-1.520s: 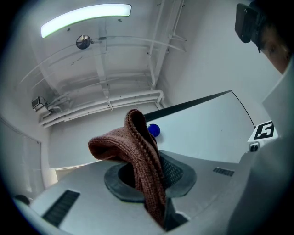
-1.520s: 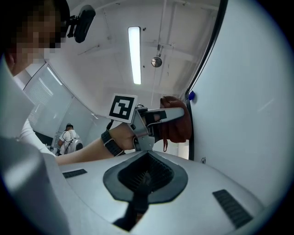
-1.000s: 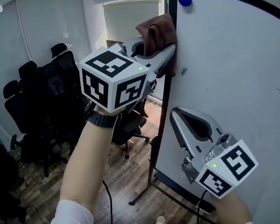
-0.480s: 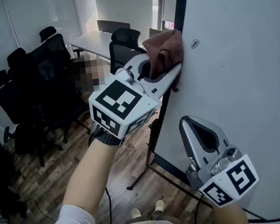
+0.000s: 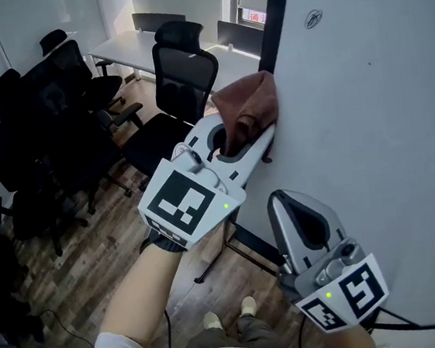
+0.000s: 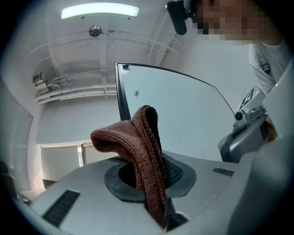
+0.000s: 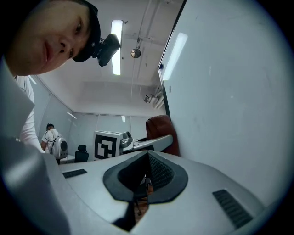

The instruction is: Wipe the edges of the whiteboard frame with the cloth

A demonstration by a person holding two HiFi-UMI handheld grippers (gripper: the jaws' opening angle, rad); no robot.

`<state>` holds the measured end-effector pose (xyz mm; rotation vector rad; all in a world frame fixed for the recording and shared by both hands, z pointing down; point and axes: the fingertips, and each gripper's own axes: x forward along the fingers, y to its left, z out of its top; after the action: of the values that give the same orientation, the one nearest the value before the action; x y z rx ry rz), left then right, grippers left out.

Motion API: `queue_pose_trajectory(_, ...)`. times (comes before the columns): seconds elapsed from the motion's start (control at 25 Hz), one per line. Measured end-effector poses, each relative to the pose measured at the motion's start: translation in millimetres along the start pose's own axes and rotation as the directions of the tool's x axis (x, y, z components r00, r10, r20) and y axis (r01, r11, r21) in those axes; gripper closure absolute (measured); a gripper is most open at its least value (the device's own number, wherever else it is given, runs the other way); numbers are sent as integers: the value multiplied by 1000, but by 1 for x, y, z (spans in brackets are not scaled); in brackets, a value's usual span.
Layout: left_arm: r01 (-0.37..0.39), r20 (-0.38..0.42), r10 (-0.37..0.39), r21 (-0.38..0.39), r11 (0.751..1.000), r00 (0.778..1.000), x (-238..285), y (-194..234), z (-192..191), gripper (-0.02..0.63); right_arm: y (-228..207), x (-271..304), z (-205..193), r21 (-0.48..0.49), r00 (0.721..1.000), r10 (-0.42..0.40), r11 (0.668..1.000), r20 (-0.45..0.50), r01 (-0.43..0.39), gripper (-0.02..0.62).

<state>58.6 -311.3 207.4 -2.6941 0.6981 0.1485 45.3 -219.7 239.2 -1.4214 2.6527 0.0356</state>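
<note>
1. We hold the left gripper (image 5: 257, 145) up at the left side of the whiteboard (image 5: 374, 112), its jaws clamped tight on a brown knitted cloth (image 5: 245, 110).
2. The cloth bunches up above the jaws and lies against the black frame (image 5: 271, 15) that runs down the board's vertical left edge. In the left gripper view, one fold of it drops between the two jaws.
3. Our right gripper (image 5: 285, 203) sits lower, just beside the white face of the board. The right gripper view shows its jaws drawn together with nothing between them. We cannot tell whether it touches the board.
4. The two grippers are near each other but apart, the left one above and to the left of the right one.
5. Past the frame, a black office chair (image 5: 182, 72) stands at a pale bench (image 5: 122, 51), with more dark chairs (image 5: 46, 111) clustered to the left on the wooden floor (image 5: 93, 246).
6. At the bottom of the head view, our shoes (image 5: 248, 308) show on the floor near the whiteboard's stand (image 5: 227, 258).
</note>
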Motion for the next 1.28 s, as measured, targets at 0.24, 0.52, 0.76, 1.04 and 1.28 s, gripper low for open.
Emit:
queue_pose_trajectory(0.24,15,-18,-15,-7,1000,1000,-13,-13,-41,541,-2,-1,-34,27,1000,-20,999,-11,20,594)
queue_pose_trajectory(0.52,-12,-60,10,-34,999,998,-12,-19,-82,541,-11,0,-54,51,999,-25,998,-21,26,594)
queue_pose_trajectory(0.76,-30,-64,29,-16,999,998,-24,-37,-118,541,-10,-9,-85,72,999,-34,997,-32,36,594)
queue_pose_trajectory(1.04,-43,-95,39,-41,998,995,-33,-52,-171,541,-18,-10,-116,99,998,-34,994,-48,39,594)
queue_pose_trajectory(1.28,-74,-114,67,-62,995,991,-44,-64,-214,541,-20,-15,-144,113,998,-37,993,-57,43,594)
